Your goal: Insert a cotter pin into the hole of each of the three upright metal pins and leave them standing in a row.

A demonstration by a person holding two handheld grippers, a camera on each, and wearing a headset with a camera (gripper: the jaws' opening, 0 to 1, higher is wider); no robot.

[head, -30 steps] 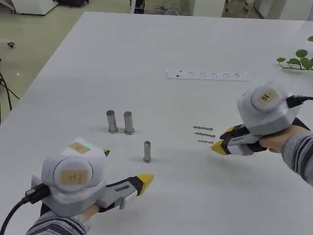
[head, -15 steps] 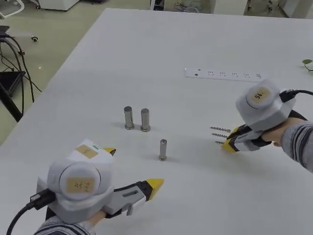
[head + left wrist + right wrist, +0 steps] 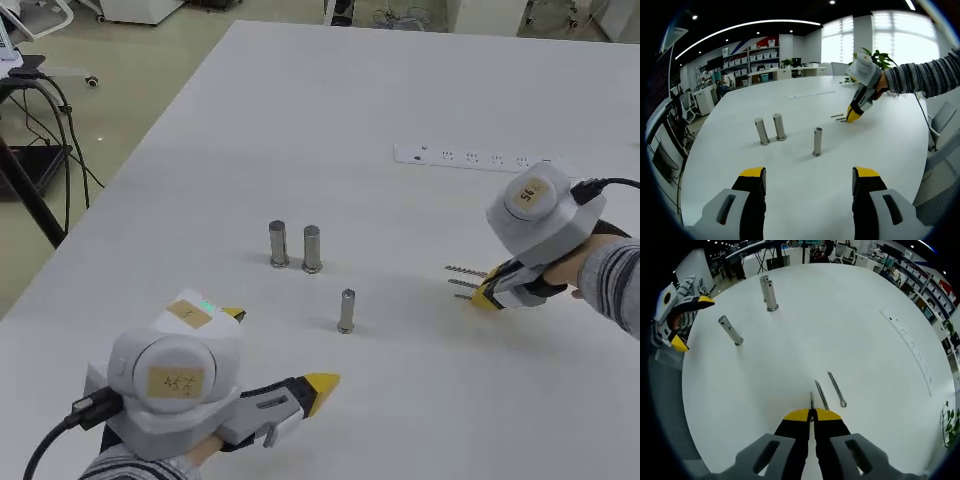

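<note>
Three short upright silver metal pins stand on the white table. In the head view two of them are just beside each other, and the third pin stands apart at their 5 o'clock. Three thin grey cotter pins lie side by side on the table at 3 o'clock from the metal pins, well apart from them.

In the head view the right gripper covers their near ends, so the grasp is hard to read there. The right gripper view makes it plain: the yellow-tipped jaws are closed on the end of one cotter pin, and the other two cotter pins lie free at its 1 o'clock.

The left gripper view shows the left gripper spread wide with nothing between its jaws, and the metal pins at its 12 o'clock. A long white power strip lies at 12 o'clock from the cotter pins.
</note>
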